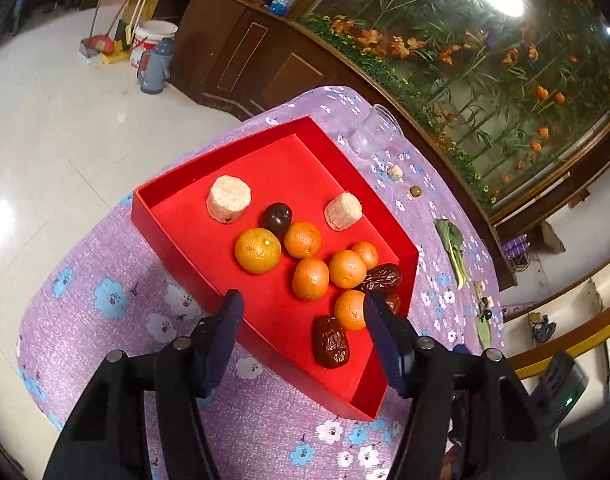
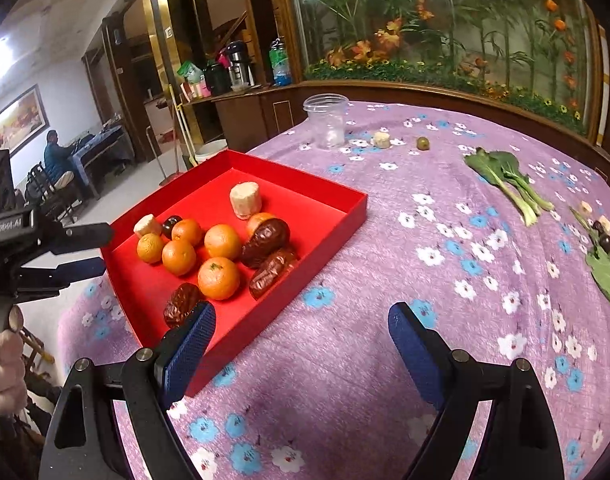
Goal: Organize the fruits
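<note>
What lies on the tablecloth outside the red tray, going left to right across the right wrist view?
Clear plastic jar → pale cut chunk → small green fruit → leafy green stalks → a cluster of small pale cubes and dark round fruits on a leaf at the far right edge.

Lower right in your left wrist view, the left gripper's (image 1: 303,306) finger (image 1: 389,332) hides part of one orange (image 1: 349,310) and most of a date (image 1: 393,302) behind it.
</note>
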Motion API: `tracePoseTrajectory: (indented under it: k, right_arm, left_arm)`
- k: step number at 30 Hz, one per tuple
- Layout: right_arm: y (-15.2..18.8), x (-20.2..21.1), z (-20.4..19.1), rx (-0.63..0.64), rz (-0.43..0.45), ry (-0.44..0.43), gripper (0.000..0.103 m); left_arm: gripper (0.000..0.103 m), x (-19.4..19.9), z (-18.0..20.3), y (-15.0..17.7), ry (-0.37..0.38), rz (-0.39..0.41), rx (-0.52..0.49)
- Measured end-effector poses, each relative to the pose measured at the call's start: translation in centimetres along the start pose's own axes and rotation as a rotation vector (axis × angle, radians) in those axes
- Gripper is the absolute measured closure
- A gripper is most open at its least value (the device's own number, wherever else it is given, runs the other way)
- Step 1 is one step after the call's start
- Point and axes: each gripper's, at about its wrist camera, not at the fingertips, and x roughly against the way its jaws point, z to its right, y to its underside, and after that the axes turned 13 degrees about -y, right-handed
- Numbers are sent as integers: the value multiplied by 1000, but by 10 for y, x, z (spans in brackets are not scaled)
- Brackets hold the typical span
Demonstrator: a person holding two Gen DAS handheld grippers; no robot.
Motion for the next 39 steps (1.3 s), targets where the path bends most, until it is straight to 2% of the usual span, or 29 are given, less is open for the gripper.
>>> tracePoseTrajectory:
  k: [4, 6, 9, 12, 14, 16, 19, 21, 24, 26, 29, 31, 32, 34, 37, 39]
  right_arm:
    - [-5, -3, -10, 23, 9, -4, 11]
    - [-7, -8, -15, 44, -4, -6, 11]
    - [-12, -14, -17, 50, -25, -18, 11]
    - [-23, -16, -21, 70, -26, -43, 12]
    - [-32, -17, -25, 90, -23, -70, 14]
    - [-39, -21, -29, 107, -23, -101, 18]
    - [-50, -36, -35, 112, -51, -175, 33]
    - [-54, -53, -40, 121, -93, -218, 47]
    - [-55, -75, -47, 180, -145, -221, 50]
    - [-53, -87, -52, 217, -175, -212, 50]
    - [-50, -101, -55, 261, -202, -196, 50]
    - [-49, -109, -56, 285, -218, -176, 51]
    - [-48, -111, -56, 305, -214, -147, 51]
    - [-49, -114, -54, 317, -215, -133, 51]
    - [-52, -118, -50, 324, -225, -106, 51]
    - [-53, -123, -47, 331, -233, -99, 51]
  left_arm:
    - [41, 2, -8, -2, -23, 29, 11]
    - [39, 6, -16, -5, -64, 68, 20]
    - [35, 14, -35, -12, -82, 122, 64]
    - [35, 16, -48, -21, -147, 155, 63]
    - [35, 12, -48, -25, -199, 165, 40]
    - [36, 6, -45, -29, -209, 159, 13]
    - [50, -7, -33, -30, -183, 118, -53]
    - [50, -10, -21, -29, -243, 142, -124]
    - [50, -15, -11, -31, -293, 150, -202]
    - [62, -12, -7, -32, -291, 165, -234]
    - [62, -7, 2, -33, -304, 200, -280]
    - [63, -13, 9, -34, -298, 183, -308]
    - [72, -19, 14, -34, -288, 166, -321]
    - [80, -32, 21, -37, -274, 122, -343]
    - [80, -50, 30, -37, -280, 77, -371]
    - [77, -59, 37, -37, -247, 51, -397]
